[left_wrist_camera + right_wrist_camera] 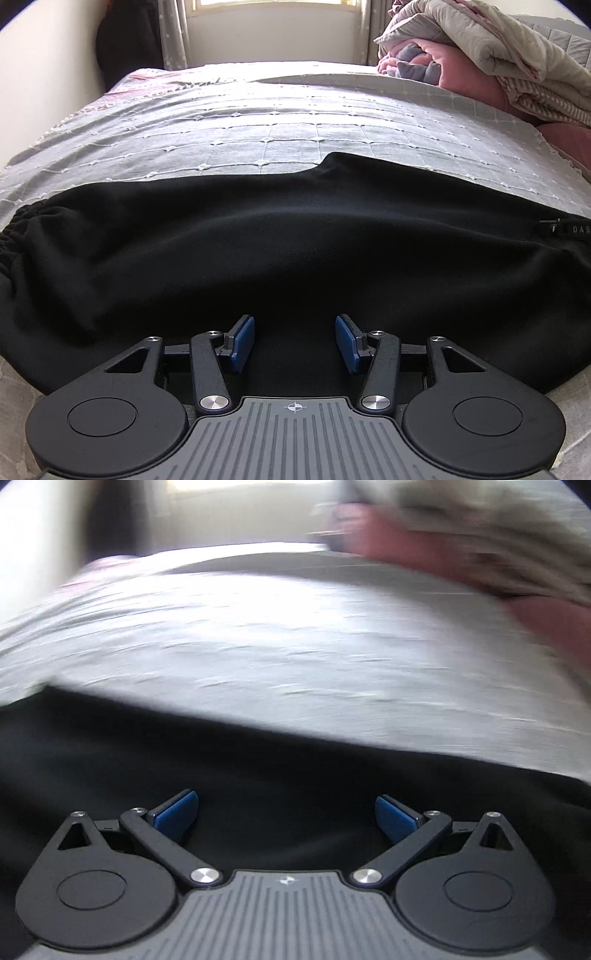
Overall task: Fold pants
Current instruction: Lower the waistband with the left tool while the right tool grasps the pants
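Item, pants (295,251): black, spread flat across the near edge of the bed (280,122), which we take as our landmark. We see them running side to side over the grey quilted cover. A gathered elastic end (14,236) lies at the left of the bed. A small tag with pale lettering (565,228) sits on the cloth at the right. The far edge of the pants has a raised hump toward the middle of the bed.

Item, left gripper (294,343): we find it low over the pants at the bed's near edge, blue pads (242,343) parted, nothing between them.

Item, right gripper (286,819): in the right wrist view, which is motion-blurred, we find its jaws spread wider, blue pads (175,818) apart, empty, above the black cloth (258,775) near the bed's edge.

Item, bedding pile (491,62): grey, pink and striped quilts heaped at the bed's far right corner.

Item, window (273,22): bright, beyond the bed's far end, with curtains (173,33) beside it.
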Demonstrator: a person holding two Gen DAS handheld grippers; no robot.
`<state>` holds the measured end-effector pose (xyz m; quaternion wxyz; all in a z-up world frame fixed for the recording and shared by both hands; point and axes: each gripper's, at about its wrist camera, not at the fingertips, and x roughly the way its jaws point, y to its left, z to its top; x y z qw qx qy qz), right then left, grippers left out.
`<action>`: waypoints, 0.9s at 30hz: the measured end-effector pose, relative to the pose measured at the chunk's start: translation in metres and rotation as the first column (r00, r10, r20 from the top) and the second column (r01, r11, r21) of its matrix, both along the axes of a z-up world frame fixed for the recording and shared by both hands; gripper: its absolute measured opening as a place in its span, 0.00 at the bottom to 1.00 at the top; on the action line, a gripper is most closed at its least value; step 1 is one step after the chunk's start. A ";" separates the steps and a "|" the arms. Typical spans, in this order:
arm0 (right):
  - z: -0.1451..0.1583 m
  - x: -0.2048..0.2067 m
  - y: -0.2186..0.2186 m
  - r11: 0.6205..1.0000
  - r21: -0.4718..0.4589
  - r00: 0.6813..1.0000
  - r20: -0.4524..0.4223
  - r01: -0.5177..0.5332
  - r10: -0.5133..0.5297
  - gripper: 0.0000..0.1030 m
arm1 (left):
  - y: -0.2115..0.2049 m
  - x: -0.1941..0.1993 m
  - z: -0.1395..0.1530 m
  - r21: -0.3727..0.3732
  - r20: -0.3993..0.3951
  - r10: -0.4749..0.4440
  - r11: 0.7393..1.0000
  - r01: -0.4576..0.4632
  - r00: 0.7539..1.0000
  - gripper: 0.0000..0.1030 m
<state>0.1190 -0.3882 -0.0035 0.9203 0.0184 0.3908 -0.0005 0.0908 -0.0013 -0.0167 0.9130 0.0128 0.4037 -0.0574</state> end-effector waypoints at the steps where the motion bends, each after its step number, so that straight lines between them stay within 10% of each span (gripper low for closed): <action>1: 0.000 0.000 -0.009 0.999 0.027 0.999 0.006 0.033 -0.033 1.00 | 0.006 0.001 0.003 -0.031 -0.009 -0.001 1.000 0.000 1.000 0.47; 4: 0.006 -0.006 -0.027 0.990 0.125 0.998 0.003 0.065 -0.066 1.00 | 0.040 0.007 0.014 -0.144 -0.009 0.070 0.987 -0.071 0.997 0.47; 10: 0.003 -0.009 -0.028 0.992 0.123 0.999 -0.033 0.041 -0.037 1.00 | 0.123 0.027 0.009 -0.137 -0.025 0.367 0.920 -0.367 0.930 0.45; 15: 0.005 -0.012 -0.030 0.994 0.078 0.997 -0.024 0.081 -0.080 1.00 | 0.151 0.027 0.005 -0.271 -0.074 0.405 0.871 -0.409 0.911 0.45; 27: 0.031 -0.107 -0.163 0.845 0.375 0.907 0.024 0.382 -0.420 1.00 | 0.123 0.018 0.018 -0.244 -0.032 0.311 0.919 -0.309 0.950 0.49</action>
